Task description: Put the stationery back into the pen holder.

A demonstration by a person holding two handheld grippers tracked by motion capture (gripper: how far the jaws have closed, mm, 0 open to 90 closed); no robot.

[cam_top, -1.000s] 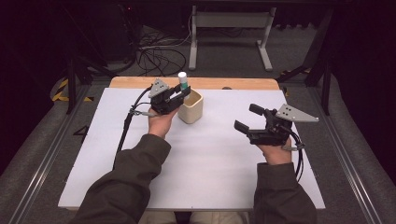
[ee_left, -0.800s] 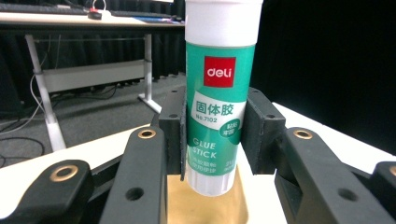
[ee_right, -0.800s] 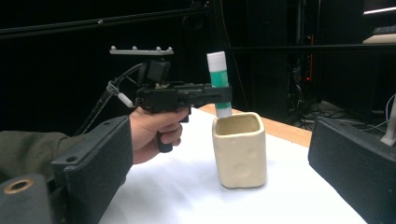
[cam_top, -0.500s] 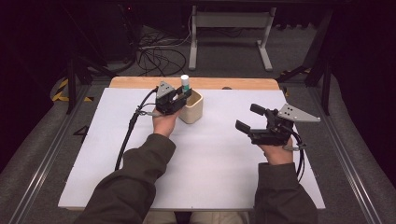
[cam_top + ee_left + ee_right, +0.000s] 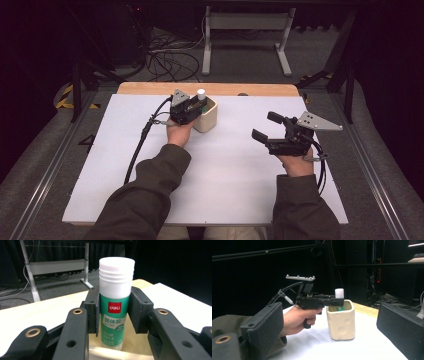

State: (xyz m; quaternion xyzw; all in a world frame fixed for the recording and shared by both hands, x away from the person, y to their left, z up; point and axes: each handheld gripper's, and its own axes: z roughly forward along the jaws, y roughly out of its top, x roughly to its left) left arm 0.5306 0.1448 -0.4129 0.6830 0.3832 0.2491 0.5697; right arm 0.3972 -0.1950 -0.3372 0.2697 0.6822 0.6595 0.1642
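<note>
A green glue stick (image 5: 115,307) with a white cap (image 5: 201,93) stands upright. My left gripper (image 5: 199,106) is shut on its middle, and both black pads (image 5: 93,311) press its sides. Its lower end sits inside a cream cup (image 5: 209,119) at the back of the white board. In the right gripper view the cap (image 5: 339,293) pokes up above the cup (image 5: 341,320), with the left gripper (image 5: 336,302) level across the rim. My right gripper (image 5: 264,126) hovers at the right of the board, open, with nothing between its wide-set pads (image 5: 265,327).
The white board (image 5: 225,185) lies on a table with a wooden strip (image 5: 150,88) along the far edge. A black cable (image 5: 140,145) trails from the left gripper. Behind the table are a metal frame (image 5: 245,22) and floor cables (image 5: 170,60).
The left gripper has sunk with the glue stick, so the stick's lower end now sits deeper in the cup. The right hand has stayed where it was.
</note>
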